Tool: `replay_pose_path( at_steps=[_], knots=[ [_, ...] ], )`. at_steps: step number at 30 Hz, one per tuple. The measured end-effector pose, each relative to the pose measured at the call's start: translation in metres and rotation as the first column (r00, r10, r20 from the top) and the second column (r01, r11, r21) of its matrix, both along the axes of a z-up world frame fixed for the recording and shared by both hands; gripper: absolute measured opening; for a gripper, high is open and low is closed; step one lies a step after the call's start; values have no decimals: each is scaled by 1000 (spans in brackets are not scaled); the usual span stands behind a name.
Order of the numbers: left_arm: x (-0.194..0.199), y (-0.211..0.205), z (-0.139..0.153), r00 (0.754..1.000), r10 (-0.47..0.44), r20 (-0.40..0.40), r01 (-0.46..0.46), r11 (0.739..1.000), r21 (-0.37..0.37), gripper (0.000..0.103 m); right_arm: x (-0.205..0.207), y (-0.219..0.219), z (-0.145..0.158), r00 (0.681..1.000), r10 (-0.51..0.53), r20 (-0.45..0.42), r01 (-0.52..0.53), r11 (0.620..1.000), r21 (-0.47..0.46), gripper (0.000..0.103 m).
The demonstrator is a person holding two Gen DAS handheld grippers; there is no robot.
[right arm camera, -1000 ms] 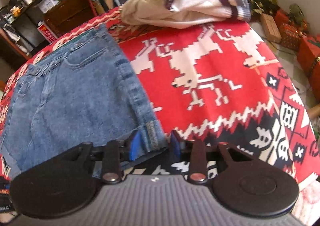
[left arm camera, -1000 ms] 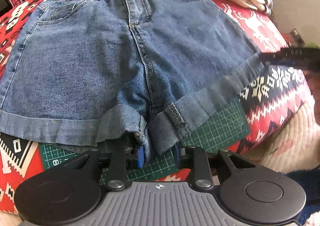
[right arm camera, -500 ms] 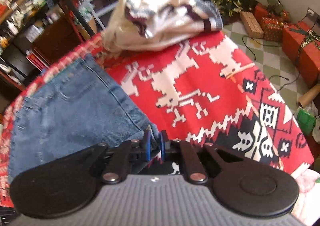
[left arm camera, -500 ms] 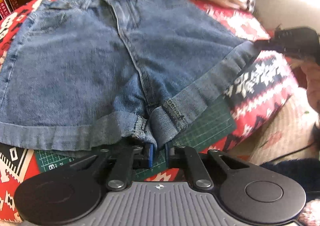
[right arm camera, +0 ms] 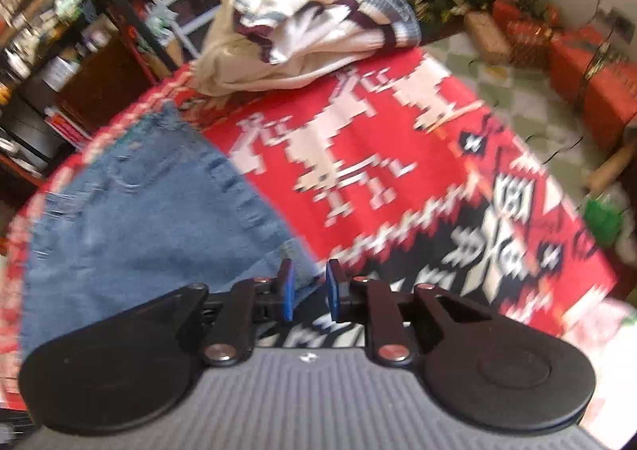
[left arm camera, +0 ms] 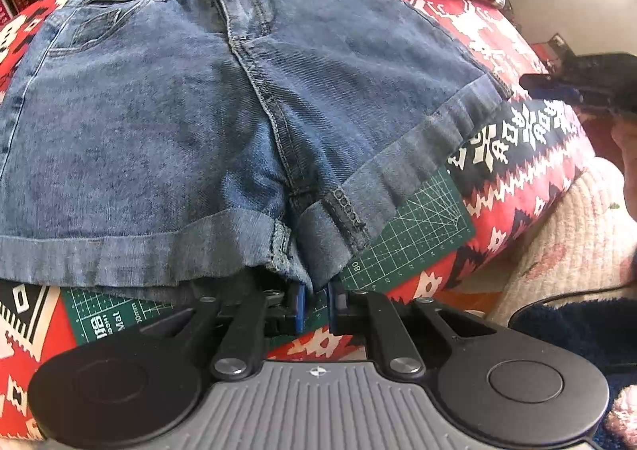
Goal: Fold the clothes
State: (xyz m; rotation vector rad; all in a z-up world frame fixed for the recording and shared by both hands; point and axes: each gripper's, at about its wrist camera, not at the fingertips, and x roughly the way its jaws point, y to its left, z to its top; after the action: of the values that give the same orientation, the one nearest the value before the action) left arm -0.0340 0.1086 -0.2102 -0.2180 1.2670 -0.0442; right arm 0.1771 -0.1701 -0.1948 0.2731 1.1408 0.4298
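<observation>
The denim shorts (left arm camera: 223,123) lie flat and front-up on the green cutting mat (left arm camera: 406,235) over the red patterned cloth (right arm camera: 398,155) that covers the table, waistband up at twelve o'clock, rolled cuffs down at six. No fold is in yet, so by my read the job is right at its start: the garment is spread and everything else is left to do. The left tongs (left arm camera: 314,300) sit at six o'clock of their view, pads set narrowly apart with the crotch hem dipping between them; whether they pinch it, I cannot tell. The right tongs (right arm camera: 308,291) are narrow too, a clear gap showing, the outer cuff corner just beside the left pad, nothing gripped as far as the blurred view shows. From the left camera that right tool hangs at three o'clock, just off the cuff's outer corner. Faded blue, stitched fly, stiff turned-up hems. A cream knit sweater (right arm camera: 310,24) waits heaped at twelve o'clock.
</observation>
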Motion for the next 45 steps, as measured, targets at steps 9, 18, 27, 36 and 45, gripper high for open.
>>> replay_pose_path(
  at_steps=[9, 18, 27, 36, 45],
  knots=[
    [1, -3, -1, 1000, -2, 2, 2, 1000, 9, 10, -5, 27, -31, 984, -8, -175, 37, 986, 161, 34],
    [0, -3, -3, 1000, 5, 2, -5, 1000, 3, 10, 1, 38, -53, 971, -60, -232, 96, 984, 149, 7],
    [-1, 0, -2, 1000, 9, 5, -9, 1000, -3, 10, -7, 31, -48, 979, -44, -198, 68, 991, 118, 4],
    [-18, 15, 28, 996, 43, 83, -40, 999, -31, 17, -23, 39, -17, 994, 34, -107, -25, 996, 85, 14],
    [-58, 73, 48, 967, 202, 154, -207, 978, 22, 29, -67, 105, 24, 948, 316, 38, -317, 948, 15, 22]
  ],
)
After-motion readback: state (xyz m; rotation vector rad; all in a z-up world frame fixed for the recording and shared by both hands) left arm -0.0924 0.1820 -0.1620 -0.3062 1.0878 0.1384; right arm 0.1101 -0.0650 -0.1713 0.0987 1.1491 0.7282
